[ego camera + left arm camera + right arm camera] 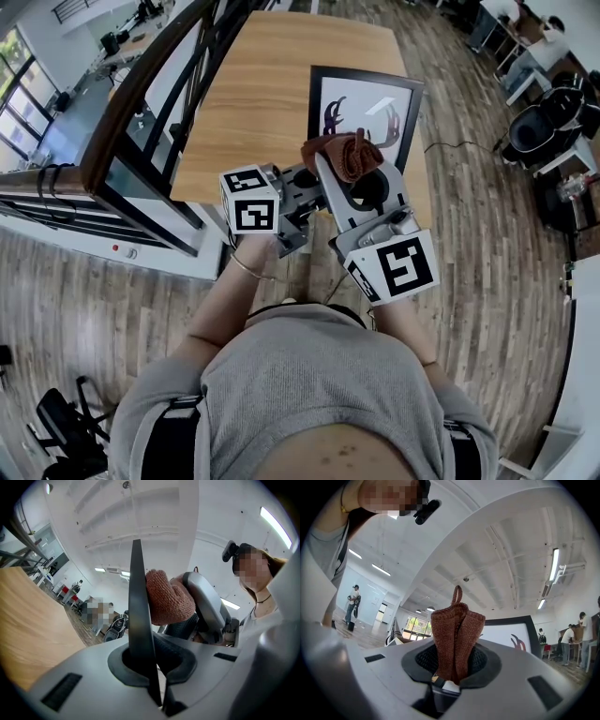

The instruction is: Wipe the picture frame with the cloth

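Head view: the person stands at the 6 o'clock end of a wooden worktop [253,94] with both arms forward. The left claw [302,183], behind its marker cube [249,199], meets the lower left corner of the black picture frame [375,103], which shows a white print with a dark antler figure and extends toward 12 o'clock from both claws. The right claw [352,173] sits just beside the left, at its 3 o'clock, and carries a bunched brown cloth [342,155] that overlaps the frame's lower edge. Left gripper view: the jaws are pressed together on the frame, seen edge-on as a thin dark blade rising toward 12 o'clock; the cloth and the grey body of the right claw lie just beside it at 2 o'clock, and the worktop fills the 9 o'clock side. Right gripper view: the jaws pinch the folded cloth, which stands upright with a small loop on top; the frame's white print lies behind it at 3 o'clock.
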A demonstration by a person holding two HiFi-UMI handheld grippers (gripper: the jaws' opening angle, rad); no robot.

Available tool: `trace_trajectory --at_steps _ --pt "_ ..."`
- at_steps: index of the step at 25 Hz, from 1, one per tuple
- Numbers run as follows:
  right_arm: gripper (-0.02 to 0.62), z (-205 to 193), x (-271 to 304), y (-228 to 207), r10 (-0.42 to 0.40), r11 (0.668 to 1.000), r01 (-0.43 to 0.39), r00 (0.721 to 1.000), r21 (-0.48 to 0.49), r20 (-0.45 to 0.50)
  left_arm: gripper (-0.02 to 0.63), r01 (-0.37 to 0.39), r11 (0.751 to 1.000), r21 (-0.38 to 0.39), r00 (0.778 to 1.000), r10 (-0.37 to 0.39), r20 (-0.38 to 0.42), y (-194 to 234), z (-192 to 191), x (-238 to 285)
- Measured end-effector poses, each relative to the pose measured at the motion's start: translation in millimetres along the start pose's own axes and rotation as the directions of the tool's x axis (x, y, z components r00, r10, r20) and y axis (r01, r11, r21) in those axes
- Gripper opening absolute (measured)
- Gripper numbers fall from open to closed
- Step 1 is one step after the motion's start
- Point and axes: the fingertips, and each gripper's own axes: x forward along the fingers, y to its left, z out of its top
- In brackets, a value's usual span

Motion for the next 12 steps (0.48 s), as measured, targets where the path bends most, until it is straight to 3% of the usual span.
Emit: trace_trajectory --at_steps 5,12 --pt "0.097 -14.5 2.0 13.6 0.066 0.998 -0.065 0.996 0.018 -0.055 0.02 -0.019 1.0 -0.025 0.999 0.02 0.046 7.0 7.7 -6.9" --pt "0.097 -17.0 0.1 17.8 0.095 0.995 -0.092 0.992 0.04 -0.085 0.02 -0.055 0.999 0.002 0.998 0.054 0.031 11.9 8.8 -8.3"
